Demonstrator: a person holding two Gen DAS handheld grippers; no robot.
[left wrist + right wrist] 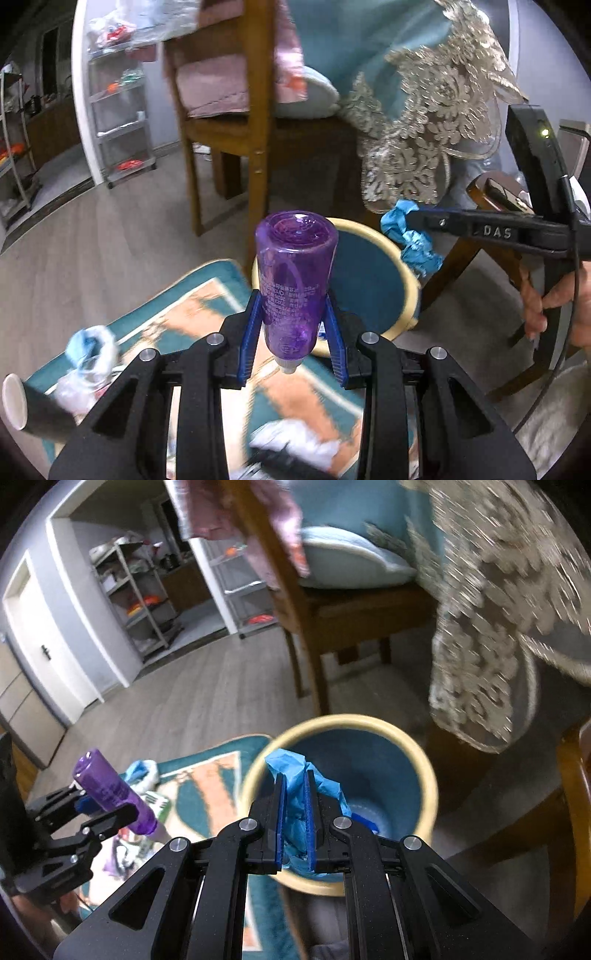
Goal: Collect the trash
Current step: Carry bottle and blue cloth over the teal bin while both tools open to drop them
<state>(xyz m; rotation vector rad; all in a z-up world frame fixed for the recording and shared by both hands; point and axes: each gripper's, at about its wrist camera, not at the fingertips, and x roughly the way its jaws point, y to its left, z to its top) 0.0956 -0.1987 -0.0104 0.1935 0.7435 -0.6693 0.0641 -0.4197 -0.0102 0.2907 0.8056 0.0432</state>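
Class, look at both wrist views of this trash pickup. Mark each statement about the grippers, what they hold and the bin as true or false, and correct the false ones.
1. The left gripper is clamped on a purple bottle. True.
2. The bottle's nozzle points away from the camera. False: its nozzle end faces the camera, base outward.
3. The right gripper holds a crumpled blue glove. True.
4. The bin is blue inside with a red rim. False: the rim is cream.
5. A paper cup stands upright on the rug. False: it lies on its side.
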